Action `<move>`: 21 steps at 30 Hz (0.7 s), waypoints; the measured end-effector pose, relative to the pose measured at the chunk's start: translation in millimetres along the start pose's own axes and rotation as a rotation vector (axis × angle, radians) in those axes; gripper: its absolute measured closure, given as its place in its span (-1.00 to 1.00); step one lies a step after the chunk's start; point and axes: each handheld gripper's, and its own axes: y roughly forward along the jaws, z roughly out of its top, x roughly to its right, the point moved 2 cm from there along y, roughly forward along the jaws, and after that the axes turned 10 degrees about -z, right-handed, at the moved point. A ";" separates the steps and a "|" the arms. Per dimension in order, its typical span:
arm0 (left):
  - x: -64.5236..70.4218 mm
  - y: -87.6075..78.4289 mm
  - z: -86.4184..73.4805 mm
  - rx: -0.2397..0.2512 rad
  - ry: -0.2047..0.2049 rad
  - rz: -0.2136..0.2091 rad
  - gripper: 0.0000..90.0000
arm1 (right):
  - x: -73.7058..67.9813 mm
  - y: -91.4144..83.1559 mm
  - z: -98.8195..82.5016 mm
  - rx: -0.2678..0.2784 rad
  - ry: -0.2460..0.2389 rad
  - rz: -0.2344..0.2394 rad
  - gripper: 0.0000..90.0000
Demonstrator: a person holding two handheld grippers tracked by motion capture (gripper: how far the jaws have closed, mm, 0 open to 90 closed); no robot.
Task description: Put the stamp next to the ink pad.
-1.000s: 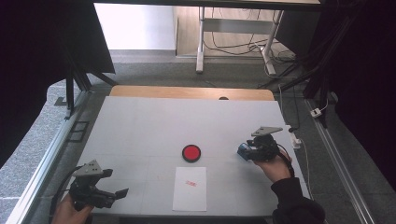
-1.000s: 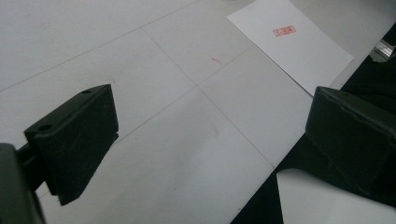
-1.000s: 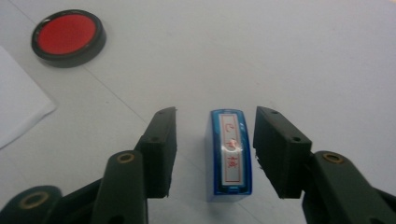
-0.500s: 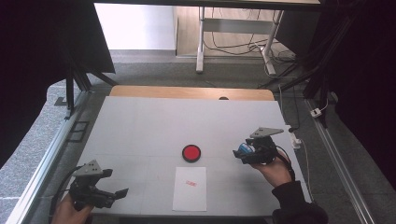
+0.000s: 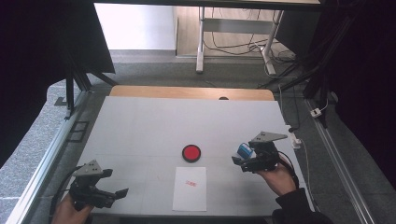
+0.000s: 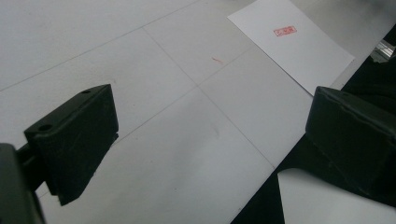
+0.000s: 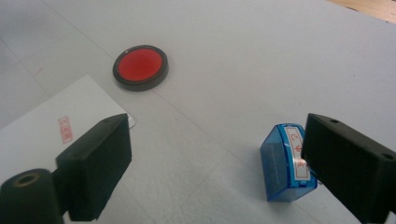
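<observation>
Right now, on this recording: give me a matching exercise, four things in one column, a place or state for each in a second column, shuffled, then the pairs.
Things:
1. ink pad
2. paper
3. stamp
4. left gripper

Places or states:
A. blue, on the table beside a jaw of the right gripper
B. open, nothing between its jaws
C. round and red, mid-table
D. white sheet with a small red mark, near the front edge

Pairs: 1-C, 2-D, 3-A, 4-B
</observation>
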 end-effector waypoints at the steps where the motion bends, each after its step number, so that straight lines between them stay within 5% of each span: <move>1: 0.0 0.1 0.0 0.000 0.000 0.000 -0.94 | -0.7 -2.5 -0.7 0.003 0.002 0.001 -0.85; 21: -0.4 -0.1 -0.1 0.002 -0.005 0.001 -0.95 | -10.2 -41.2 -23.5 0.050 0.029 -0.030 -1.00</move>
